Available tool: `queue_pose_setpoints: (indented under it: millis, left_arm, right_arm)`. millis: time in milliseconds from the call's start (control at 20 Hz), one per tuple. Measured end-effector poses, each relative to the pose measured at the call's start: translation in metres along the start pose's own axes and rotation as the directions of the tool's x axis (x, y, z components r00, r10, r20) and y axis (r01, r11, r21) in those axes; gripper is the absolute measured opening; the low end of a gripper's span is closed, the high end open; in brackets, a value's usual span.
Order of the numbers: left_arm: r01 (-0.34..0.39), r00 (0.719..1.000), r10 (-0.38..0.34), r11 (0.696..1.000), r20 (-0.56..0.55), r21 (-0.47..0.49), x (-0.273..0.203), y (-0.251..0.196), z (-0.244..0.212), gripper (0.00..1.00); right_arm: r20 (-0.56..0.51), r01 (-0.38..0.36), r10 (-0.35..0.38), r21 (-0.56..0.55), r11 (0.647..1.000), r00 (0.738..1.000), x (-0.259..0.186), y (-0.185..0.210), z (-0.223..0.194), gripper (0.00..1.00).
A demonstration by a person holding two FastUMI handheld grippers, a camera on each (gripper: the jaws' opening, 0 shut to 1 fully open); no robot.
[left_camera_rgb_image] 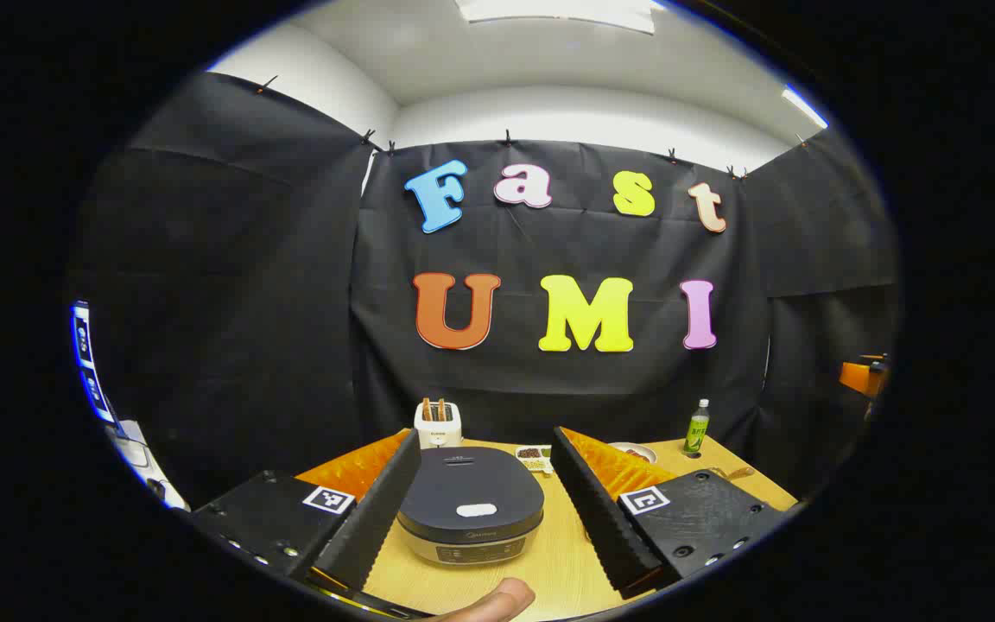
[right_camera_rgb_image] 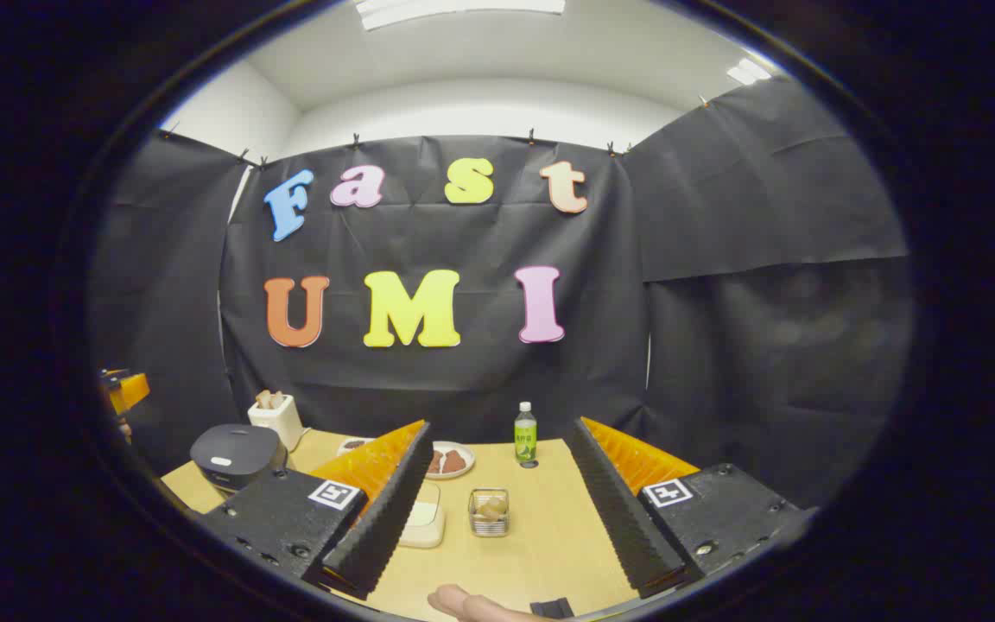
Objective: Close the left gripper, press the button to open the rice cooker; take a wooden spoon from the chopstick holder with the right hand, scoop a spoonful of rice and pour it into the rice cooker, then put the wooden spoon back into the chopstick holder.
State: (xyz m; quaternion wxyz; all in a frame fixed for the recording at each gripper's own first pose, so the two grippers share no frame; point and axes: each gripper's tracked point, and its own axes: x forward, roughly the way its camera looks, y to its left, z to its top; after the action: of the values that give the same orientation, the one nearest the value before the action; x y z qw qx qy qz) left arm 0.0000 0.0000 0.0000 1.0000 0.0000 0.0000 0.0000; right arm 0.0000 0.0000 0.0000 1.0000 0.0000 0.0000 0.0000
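Observation:
The rice cooker [left_camera_rgb_image: 472, 505], dark-lidded with a pale button [left_camera_rgb_image: 476, 510] on top, stands closed on the wooden table, between the two fingers of my open left gripper [left_camera_rgb_image: 485, 436] and a little beyond them. In the right gripper view the cooker [right_camera_rgb_image: 234, 453] sits at the far left. A small wire-mesh chopstick holder [right_camera_rgb_image: 489, 511] with something wooden in it stands ahead between the fingers of my open right gripper [right_camera_rgb_image: 498, 425]. A white container [right_camera_rgb_image: 427, 518] lies beside it, partly behind the left finger; its contents are hidden.
A white toaster [left_camera_rgb_image: 437, 423] stands behind the cooker. A green bottle [right_camera_rgb_image: 525, 432] and a plate of food [right_camera_rgb_image: 450, 460] sit near the back wall. A small dish [left_camera_rgb_image: 534, 455] lies behind the cooker. A thumb [left_camera_rgb_image: 497, 600] shows at the bottom edge.

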Motion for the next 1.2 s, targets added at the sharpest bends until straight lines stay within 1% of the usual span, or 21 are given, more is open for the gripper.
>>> queue_pose_setpoints:
  millis: [150, 200, 250, 400, 600, 850, 950, 1000, 1050, 1100, 1150, 1200]
  left_arm:
    - [0.001, 1.0, -0.001, 1.0, -0.004, 0.002, -0.002, -0.003, 0.001, 0.96]
    - [0.002, 1.0, -0.002, 1.0, -0.007, 0.005, -0.002, -0.004, 0.0, 1.0]
    - [-0.001, 1.0, 0.001, 1.0, -0.011, 0.007, -0.002, -0.005, -0.001, 0.96]
    - [-0.041, 0.999, 0.041, 0.999, 0.004, 0.002, -0.004, 0.002, 0.004, 0.96]
    - [-0.027, 0.999, 0.026, 1.0, -0.031, -0.016, 0.0, -0.003, -0.006, 0.96]
    - [-0.044, 0.997, 0.045, 0.999, -0.062, 0.024, 0.011, 0.001, -0.021, 0.96]
    - [-0.047, 0.996, 0.049, 0.998, -0.075, 0.035, 0.019, 0.001, -0.026, 0.94]
    - [-0.031, 0.996, 0.034, 0.999, -0.084, 0.036, 0.024, -0.004, -0.03, 0.89]
    - [-0.013, 0.995, 0.016, 0.999, -0.094, 0.04, 0.027, -0.009, -0.034, 0.75]
    - [-0.001, 0.994, 0.006, 0.999, -0.106, 0.048, 0.032, -0.012, -0.039, 0.72]
    - [0.004, 0.993, 0.004, 0.998, -0.12, 0.064, 0.037, -0.013, -0.044, 0.66]
    - [0.006, 0.991, 0.005, 0.997, -0.137, 0.081, 0.041, -0.013, -0.049, 0.53]
  right_arm:
    - [0.016, 0.01, -0.01, -0.005, 1.0, 1.0, -0.001, -0.006, 0.004, 1.0]
    - [0.021, 0.017, -0.017, -0.004, 1.0, 1.0, -0.001, -0.01, 0.003, 1.0]
    - [0.025, 0.021, -0.021, 0.0, 1.0, 0.999, -0.001, -0.013, 0.004, 1.0]
    - [0.039, 0.03, -0.03, 0.009, 1.0, 0.999, 0.0, -0.021, 0.005, 1.0]
    - [0.072, 0.05, -0.05, 0.004, 0.999, 0.996, 0.0, -0.032, 0.01, 1.0]
    - [0.102, 0.061, -0.061, 0.006, 0.998, 0.993, -0.002, -0.04, 0.007, 1.0]
    - [0.111, 0.057, -0.057, 0.0, 0.998, 0.992, -0.001, -0.041, 0.005, 1.0]
    - [0.114, 0.049, -0.048, -0.002, 0.999, 0.992, 0.001, -0.04, 0.003, 1.0]
    - [0.116, 0.042, -0.041, -0.006, 0.999, 0.992, 0.002, -0.039, 0.001, 1.0]
    - [0.124, 0.045, -0.043, -0.014, 0.999, 0.991, 0.004, -0.042, 0.0, 1.0]
    - [0.132, 0.048, -0.045, -0.025, 0.999, 0.99, 0.006, -0.044, -0.001, 1.0]
    - [0.139, 0.048, -0.043, -0.035, 0.998, 0.989, 0.006, -0.044, -0.003, 1.0]
